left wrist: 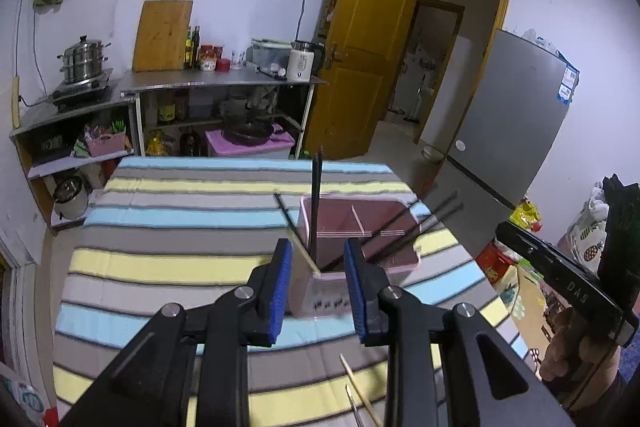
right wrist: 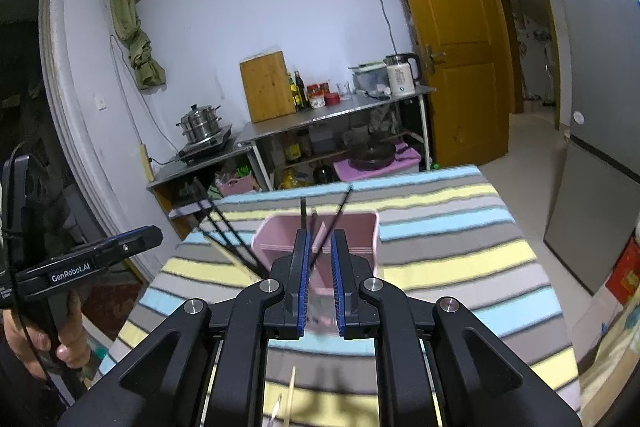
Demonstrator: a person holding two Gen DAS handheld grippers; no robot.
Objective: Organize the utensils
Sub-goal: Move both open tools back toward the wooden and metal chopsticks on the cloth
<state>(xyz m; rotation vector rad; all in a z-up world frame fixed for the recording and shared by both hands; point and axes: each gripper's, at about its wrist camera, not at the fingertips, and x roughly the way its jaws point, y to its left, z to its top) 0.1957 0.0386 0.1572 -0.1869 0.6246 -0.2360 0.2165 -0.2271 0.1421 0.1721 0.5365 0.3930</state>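
Observation:
A pink utensil holder (left wrist: pixel 384 259) stands on the striped tablecloth (left wrist: pixel 180 227), with black chopsticks in it. One pair stands upright (left wrist: pixel 316 207) and others lean out to the right (left wrist: pixel 420 225). My left gripper (left wrist: pixel 318 245) is open just in front of the holder's near corner, its blue pads touching nothing. In the right wrist view the same holder (right wrist: pixel 360 227) sits right behind my right gripper (right wrist: pixel 321 235). Its jaws stand slightly apart; a black chopstick (right wrist: pixel 340 207) shows through the gap, not pinched. A wooden stick (left wrist: pixel 360 387) and a metal tip (left wrist: pixel 352 403) lie on the cloth.
Behind the table are a steel counter (left wrist: pixel 224 79) with a kettle (left wrist: pixel 300 63), a cutting board (left wrist: pixel 162 35) and a steamer pot (left wrist: pixel 84 59). A grey fridge (left wrist: pixel 516 115) and an open yellow door (left wrist: pixel 360 39) stand to the right. A hand (right wrist: pixel 44 343) holds the left gripper's handle.

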